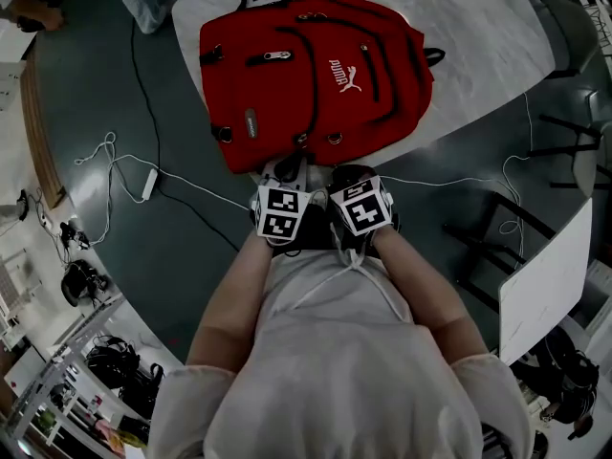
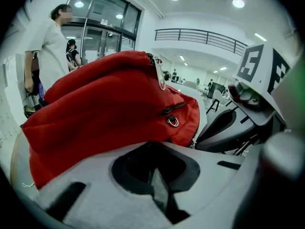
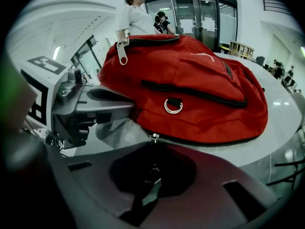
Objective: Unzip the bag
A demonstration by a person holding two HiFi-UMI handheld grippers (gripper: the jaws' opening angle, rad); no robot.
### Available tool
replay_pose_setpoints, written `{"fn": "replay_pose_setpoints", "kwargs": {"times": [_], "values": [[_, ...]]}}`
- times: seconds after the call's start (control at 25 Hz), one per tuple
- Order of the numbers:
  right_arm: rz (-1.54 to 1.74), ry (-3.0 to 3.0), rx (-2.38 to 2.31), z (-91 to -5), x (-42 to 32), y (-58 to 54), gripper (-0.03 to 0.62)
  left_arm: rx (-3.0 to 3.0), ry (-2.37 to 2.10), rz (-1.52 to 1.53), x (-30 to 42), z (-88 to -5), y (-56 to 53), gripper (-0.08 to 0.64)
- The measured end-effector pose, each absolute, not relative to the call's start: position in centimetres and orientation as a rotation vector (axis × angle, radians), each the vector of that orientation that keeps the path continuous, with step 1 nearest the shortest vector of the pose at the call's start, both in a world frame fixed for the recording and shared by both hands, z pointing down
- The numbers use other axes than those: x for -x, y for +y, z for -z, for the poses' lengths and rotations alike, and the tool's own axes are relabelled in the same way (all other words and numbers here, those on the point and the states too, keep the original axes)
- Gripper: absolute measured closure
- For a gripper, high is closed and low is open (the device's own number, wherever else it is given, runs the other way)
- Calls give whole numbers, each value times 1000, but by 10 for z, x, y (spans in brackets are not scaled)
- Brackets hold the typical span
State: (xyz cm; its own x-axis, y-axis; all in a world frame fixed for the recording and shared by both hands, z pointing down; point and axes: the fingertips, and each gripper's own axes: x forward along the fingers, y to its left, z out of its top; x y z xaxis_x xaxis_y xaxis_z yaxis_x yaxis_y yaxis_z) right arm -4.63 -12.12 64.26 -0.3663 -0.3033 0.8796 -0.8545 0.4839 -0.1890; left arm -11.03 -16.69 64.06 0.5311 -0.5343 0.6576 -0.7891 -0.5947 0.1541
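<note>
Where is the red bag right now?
In the head view the bag lies flat on the pale table, top centre, its near edge just ahead of the left tongs and right tongs, held side by side.

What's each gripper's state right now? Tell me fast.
Left gripper: shut, holding nothing.
Right gripper: shut, holding nothing, just short of the backpack.

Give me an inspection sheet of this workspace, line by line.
Surface: pale table, holding only the bag.
Job's things: red backpack lying flat, zips look closed.
Clutter: nothing seen on the table.
Grippers: left gripper and right gripper both shut, empty, side by side at the bag's near edge.
Cables: white power strip with its lead, and a black cable, on the floor.
Surroundings: chair; person by glass doors.
</note>
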Motion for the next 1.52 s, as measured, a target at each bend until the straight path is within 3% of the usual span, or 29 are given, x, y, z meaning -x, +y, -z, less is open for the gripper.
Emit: {"fn": "replay_pose_setpoints", "kwargs": {"times": [1.52], "values": [[-814, -1899, -797, -652, -96, -155, 565, -2064, -1456, -856, 122, -644, -173, 538]]}}
